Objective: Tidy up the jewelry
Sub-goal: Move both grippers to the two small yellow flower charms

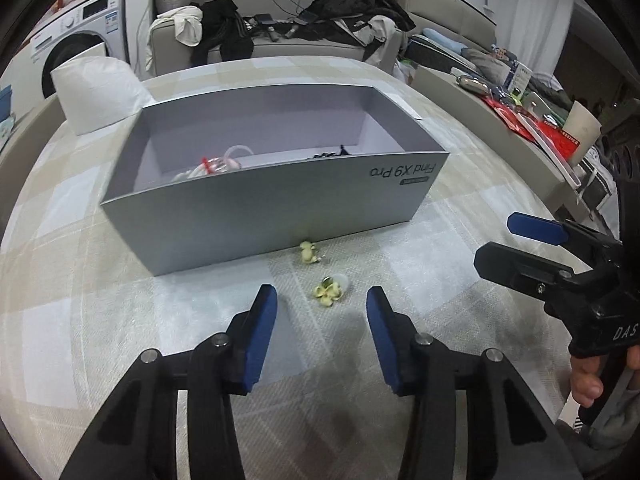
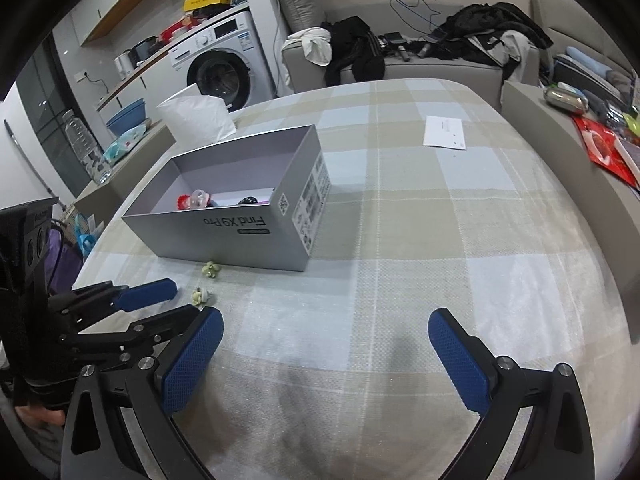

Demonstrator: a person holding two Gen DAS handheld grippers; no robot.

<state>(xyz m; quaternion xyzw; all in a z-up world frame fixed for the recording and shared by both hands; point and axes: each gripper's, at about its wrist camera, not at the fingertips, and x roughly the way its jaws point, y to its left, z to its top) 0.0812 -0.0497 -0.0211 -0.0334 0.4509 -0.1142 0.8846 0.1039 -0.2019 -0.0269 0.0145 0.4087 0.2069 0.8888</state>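
Note:
A grey phone box [image 1: 256, 208] stands open on the checked tablecloth, with red, pink and black jewelry inside [image 1: 218, 166]. Two small yellow-green flower pieces lie in front of it: one against the box wall [image 1: 309, 252], one nearer me [image 1: 328, 291]. My left gripper [image 1: 322, 300] is open and empty, its fingers either side of the nearer piece and just short of it. My right gripper [image 2: 326, 330] is open and empty over bare cloth, to the right of the pieces [image 2: 200, 295] [image 2: 211, 269]. It shows in the left wrist view [image 1: 496, 240] too.
A white tissue pack [image 1: 96, 92] stands behind the box at the left. A white paper slip [image 2: 444, 131] lies at the far right of the table. A sofa with clothes [image 2: 420, 52] and a cluttered bench [image 2: 592, 136] border the table.

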